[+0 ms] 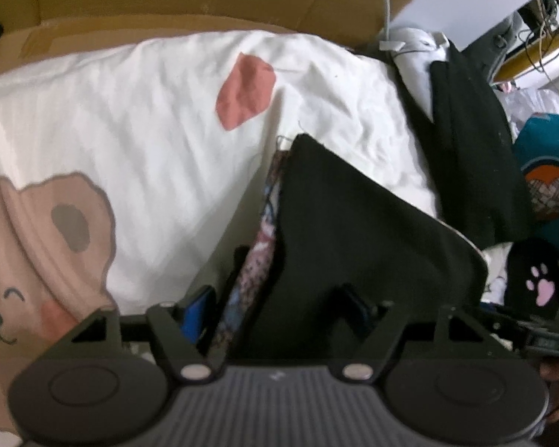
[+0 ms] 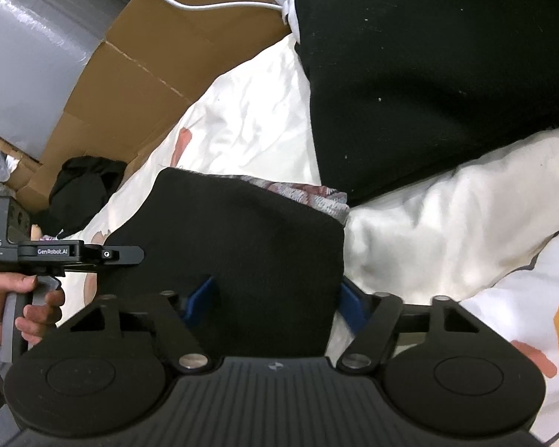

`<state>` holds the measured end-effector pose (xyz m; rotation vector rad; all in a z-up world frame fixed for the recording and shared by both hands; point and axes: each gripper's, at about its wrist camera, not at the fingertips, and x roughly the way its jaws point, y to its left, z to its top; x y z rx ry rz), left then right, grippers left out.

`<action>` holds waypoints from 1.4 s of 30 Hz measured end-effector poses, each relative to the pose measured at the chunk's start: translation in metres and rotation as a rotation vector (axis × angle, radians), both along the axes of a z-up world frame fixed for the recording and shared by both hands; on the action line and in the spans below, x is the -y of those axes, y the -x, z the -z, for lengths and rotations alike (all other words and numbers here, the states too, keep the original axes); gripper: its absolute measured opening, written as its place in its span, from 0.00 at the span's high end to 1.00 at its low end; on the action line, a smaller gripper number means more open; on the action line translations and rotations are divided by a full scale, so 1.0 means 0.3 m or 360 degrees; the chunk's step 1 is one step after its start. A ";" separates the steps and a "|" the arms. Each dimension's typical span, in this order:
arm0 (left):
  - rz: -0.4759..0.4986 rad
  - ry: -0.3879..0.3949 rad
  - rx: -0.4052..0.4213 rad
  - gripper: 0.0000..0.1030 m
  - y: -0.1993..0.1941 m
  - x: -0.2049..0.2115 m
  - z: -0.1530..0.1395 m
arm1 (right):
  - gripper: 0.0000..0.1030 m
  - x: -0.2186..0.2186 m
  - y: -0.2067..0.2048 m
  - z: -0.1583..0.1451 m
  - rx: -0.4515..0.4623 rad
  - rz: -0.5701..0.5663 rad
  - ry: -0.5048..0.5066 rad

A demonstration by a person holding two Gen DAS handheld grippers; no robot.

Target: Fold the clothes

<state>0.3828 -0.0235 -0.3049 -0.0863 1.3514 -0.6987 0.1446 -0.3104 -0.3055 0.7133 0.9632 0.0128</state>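
Fingers point(image 2: 205, 294) of both grippers are seen spread around the dark garment point(image 2: 242, 246), grip unconfirmed. Slippage risked: its patterned lining point(image 1: 257, 246) is exposed, layers misaligned on the bed sheet point(image 1: 149, 119).

Black garment point(image 1: 354, 231) with patterned lining between the spread left tongs point(image 1: 279, 298), over a bear-print white sheet point(image 1: 149, 119)
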 end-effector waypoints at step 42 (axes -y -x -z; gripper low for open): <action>0.0084 0.0093 -0.0107 0.24 -0.034 0.021 0.054 | 0.56 0.025 0.003 0.050 -0.0080 0.0108 -0.0089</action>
